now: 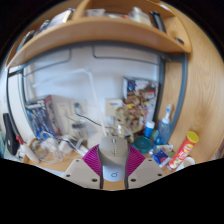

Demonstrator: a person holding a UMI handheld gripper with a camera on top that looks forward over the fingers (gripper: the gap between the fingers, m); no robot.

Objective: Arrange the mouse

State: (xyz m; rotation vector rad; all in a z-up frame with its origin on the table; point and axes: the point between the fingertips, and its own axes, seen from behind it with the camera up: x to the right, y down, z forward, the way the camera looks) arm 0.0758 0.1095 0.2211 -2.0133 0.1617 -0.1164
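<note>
1. Gripper [113, 163] at bottom centre of the frame, raised and pointing at the back of a cluttered desk [70, 160]. Magenta pads [93, 159] angle inward around a pale rounded object [113, 147].
2. That object is likely the mouse, gripped between the pads. It sits at lower centre, lifted clear of the desk, which suggests a carry toward a set-down spot. This is a judgement; its shape is only partly visible.
3. The tongs look narrow, closed on the pale object from both sides.
4. A wooden shelf [100, 32] arcs across the upper frame; a white wall [85, 75] lies behind at centre.
5. Hard to make out: the clutter at left centre, possibly cables and boxes, and small bright items at lower right [183, 150], including something yellow and red.
6. Hidden: the mouse's underside and any cable, and the desk directly below the fingers. No mouse mat or target place is identifiable.
</note>
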